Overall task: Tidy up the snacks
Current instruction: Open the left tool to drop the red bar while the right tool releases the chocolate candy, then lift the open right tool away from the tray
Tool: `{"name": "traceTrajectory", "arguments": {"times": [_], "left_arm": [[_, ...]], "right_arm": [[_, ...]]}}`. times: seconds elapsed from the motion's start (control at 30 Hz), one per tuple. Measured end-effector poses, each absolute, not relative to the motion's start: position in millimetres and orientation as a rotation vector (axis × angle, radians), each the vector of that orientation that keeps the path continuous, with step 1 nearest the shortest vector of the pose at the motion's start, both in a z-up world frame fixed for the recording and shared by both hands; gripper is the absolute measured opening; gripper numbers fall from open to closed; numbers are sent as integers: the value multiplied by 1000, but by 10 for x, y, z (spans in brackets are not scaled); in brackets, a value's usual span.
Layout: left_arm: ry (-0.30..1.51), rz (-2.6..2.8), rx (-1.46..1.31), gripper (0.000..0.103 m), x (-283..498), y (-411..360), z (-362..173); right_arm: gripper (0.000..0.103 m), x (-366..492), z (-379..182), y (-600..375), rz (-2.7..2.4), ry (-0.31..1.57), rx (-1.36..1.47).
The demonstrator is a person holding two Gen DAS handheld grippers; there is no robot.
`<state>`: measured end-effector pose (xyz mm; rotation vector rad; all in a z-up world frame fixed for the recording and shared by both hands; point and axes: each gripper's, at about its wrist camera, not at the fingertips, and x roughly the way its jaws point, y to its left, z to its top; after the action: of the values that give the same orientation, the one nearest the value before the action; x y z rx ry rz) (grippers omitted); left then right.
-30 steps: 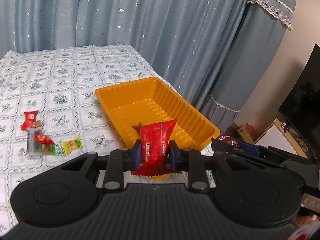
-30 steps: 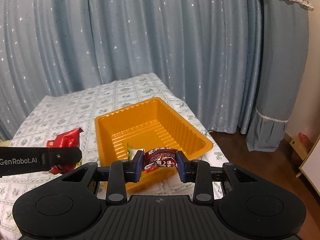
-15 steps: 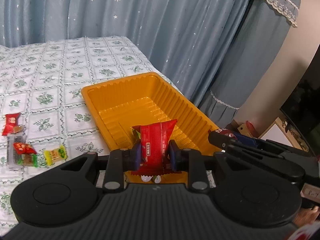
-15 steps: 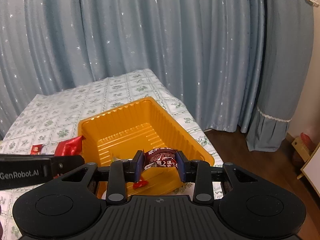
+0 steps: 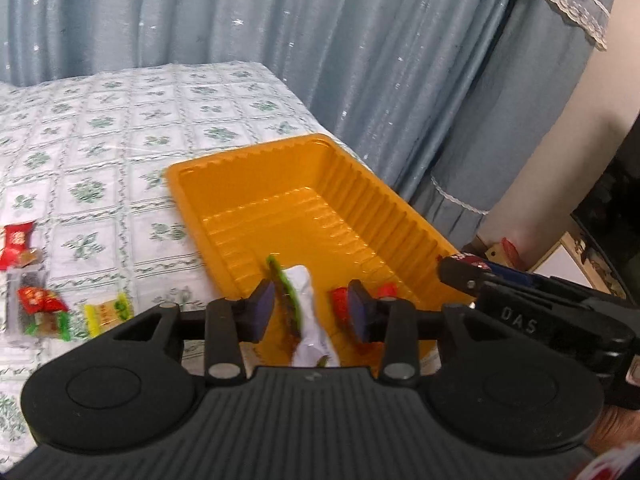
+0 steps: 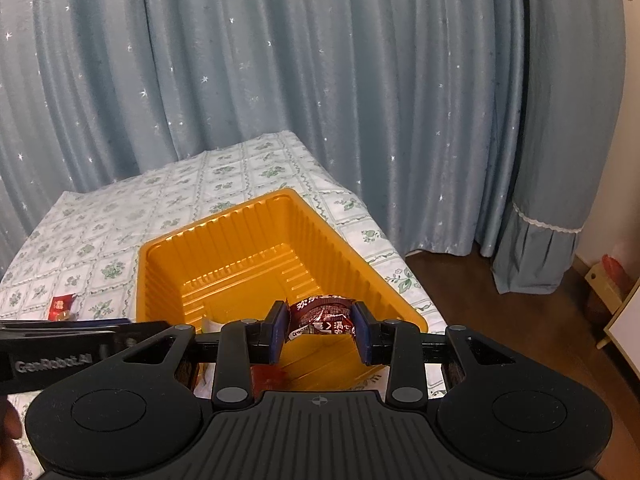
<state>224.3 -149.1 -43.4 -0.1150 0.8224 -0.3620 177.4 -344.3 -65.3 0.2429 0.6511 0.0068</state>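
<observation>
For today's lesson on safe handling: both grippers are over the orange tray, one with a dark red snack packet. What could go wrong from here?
1. The right gripper grips the dark red packet over the near wall of the orange tray; released there, it might catch the rim.
2. The left gripper has just opened over a white and green packet; closing now could snag it.

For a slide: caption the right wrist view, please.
Right gripper pinching a dark brown snack packet above the near end of the orange tray.
</observation>
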Motion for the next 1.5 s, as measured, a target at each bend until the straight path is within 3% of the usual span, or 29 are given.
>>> {"name": "traceTrajectory", "arguments": {"times": [0.07, 0.5, 0.53, 0.6, 0.63, 1.03, 1.43, 1.5], "left_arm": [[817, -348, -128, 42, 2213, -1408, -422], [808, -290, -172, 43, 2107, -1080, -431], [807, -287, -176, 44, 2098, -1063, -435], [807, -284, -177, 44, 2073, -1033, -443], [806, -281, -175, 44, 2058, -1021, -445], [770, -234, -178, 49, 1642, -810, -270], [746, -168, -174, 70, 1100, -446, -46], [733, -156, -179, 78, 1010, -365, -3]], "right_arm": [[36, 1772, -643, -3433, 10, 650, 246], [36, 1964, -650, -3269, 78, 668, 273], [41, 1992, -670, -3256, 90, 677, 279], [67, 2014, -690, -3263, 102, 685, 306], [69, 2010, -690, -3269, 112, 679, 318], [69, 1606, -437, -3184, 97, 658, 317], [70, 962, -233, -2701, 114, 669, 277], [70, 898, -227, -2600, 125, 672, 269]]}}
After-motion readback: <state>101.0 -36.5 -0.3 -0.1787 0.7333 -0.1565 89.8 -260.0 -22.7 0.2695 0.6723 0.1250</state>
